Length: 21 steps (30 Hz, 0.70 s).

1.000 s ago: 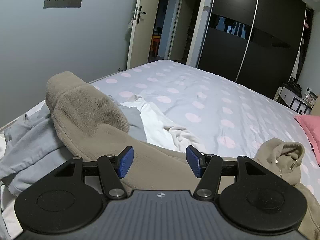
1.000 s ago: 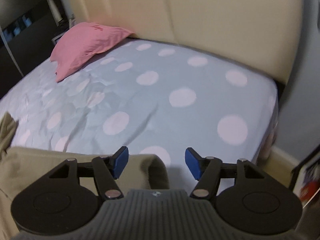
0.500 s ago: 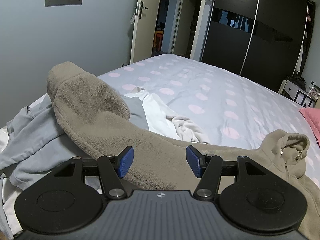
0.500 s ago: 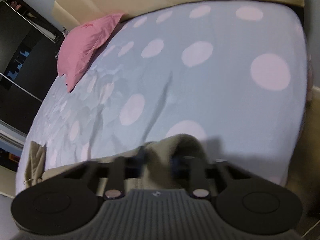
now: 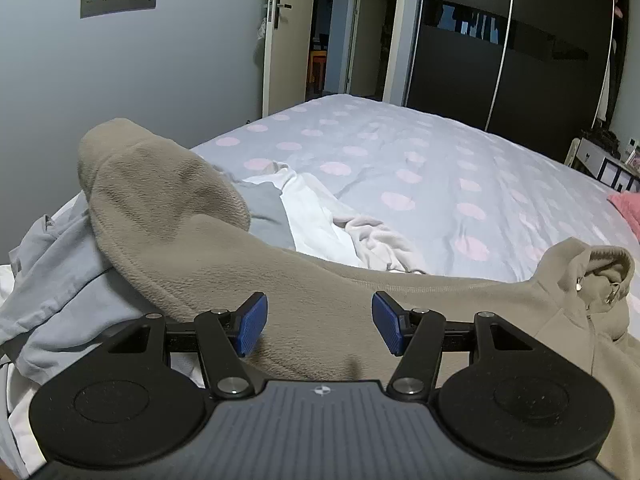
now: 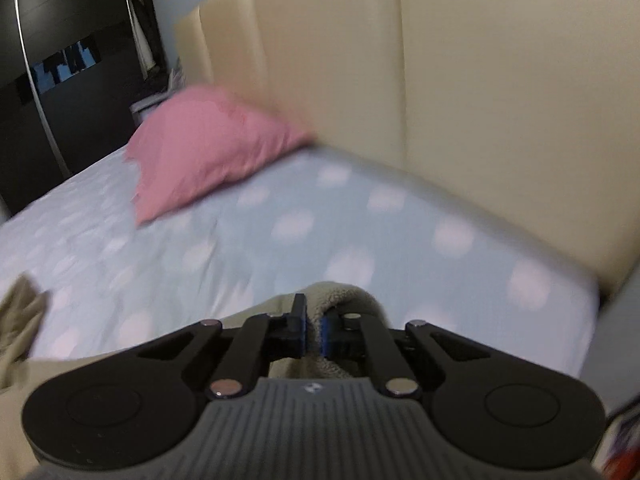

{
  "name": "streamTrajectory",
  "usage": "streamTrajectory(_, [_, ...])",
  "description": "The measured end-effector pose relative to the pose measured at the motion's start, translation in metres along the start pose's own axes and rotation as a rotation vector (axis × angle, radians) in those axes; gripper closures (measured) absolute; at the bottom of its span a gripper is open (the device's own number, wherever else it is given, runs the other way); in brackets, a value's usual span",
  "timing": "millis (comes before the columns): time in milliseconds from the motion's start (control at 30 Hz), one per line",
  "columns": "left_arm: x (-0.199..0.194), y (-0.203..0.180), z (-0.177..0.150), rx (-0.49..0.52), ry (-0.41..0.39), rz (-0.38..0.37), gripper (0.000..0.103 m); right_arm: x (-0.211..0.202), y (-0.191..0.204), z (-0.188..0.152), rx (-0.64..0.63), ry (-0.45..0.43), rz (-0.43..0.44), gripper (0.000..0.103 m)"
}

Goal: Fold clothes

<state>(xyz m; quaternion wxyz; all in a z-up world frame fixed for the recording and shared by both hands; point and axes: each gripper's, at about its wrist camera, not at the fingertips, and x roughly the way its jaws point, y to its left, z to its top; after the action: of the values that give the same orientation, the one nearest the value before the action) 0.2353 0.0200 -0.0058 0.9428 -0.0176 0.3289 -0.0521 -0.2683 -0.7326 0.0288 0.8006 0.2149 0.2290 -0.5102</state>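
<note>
A taupe fleece hoodie [image 5: 320,300] lies across the near edge of the bed. One sleeve is draped up over a heap at the left, and the hood with its zipper [image 5: 592,276] sits at the right. My left gripper [image 5: 318,322] hovers open just above the hoodie's body, its blue pads apart. In the right wrist view my right gripper [image 6: 314,332] is shut on a fold of the same hoodie [image 6: 344,300], the fleece bunched between its blue pads and lifted off the sheet.
A heap of light blue [image 5: 60,280], grey and white clothes [image 5: 316,216] lies at the left. The bed has a pale blue sheet with pink dots [image 5: 420,168]. A pink pillow [image 6: 208,148] rests by the cream headboard [image 6: 440,100]. A dark wardrobe [image 5: 540,52] and an open door stand beyond.
My right gripper has shut on the hoodie's edge and lifted it, tilting upward toward the headboard. My left gripper stayed open and drew back a little over the hoodie.
</note>
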Motion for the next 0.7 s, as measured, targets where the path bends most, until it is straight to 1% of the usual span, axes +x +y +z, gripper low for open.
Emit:
streamTrajectory(67, [0.003, -0.005, 0.0, 0.013, 0.006, -0.003, 0.047, 0.005, 0.012, 0.027, -0.059, -0.079, -0.044, 0.096])
streamTrajectory(100, [0.004, -0.009, 0.0, 0.024, 0.006, -0.004, 0.047, 0.013, 0.019, 0.036, -0.095, -0.093, -0.064, 0.096])
streamTrajectory(333, [0.014, -0.031, -0.001, 0.079, 0.007, -0.004, 0.047, 0.083, 0.042, 0.039, -0.236, -0.002, -0.178, 0.096])
streamTrajectory(433, [0.02, -0.04, -0.001, 0.096, 0.011, -0.016, 0.047, 0.101, 0.033, 0.023, -0.235, 0.057, -0.202, 0.093])
streamTrajectory(500, [0.023, -0.046, -0.002, 0.115, 0.018, -0.029, 0.047, 0.108, 0.026, 0.014, -0.222, 0.089, -0.208, 0.087])
streamTrajectory(567, [0.025, -0.053, -0.003, 0.138, 0.024, -0.046, 0.047, 0.097, 0.025, 0.01, -0.226, 0.085, -0.195, 0.071])
streamTrajectory(667, [0.024, -0.063, -0.005, 0.164, 0.027, -0.071, 0.047, 0.081, 0.025, 0.004, -0.232, 0.079, -0.175, 0.065])
streamTrajectory(700, [0.022, -0.066, -0.006, 0.166, 0.026, -0.084, 0.047, 0.076, 0.025, 0.002, -0.234, 0.077, -0.168, 0.065])
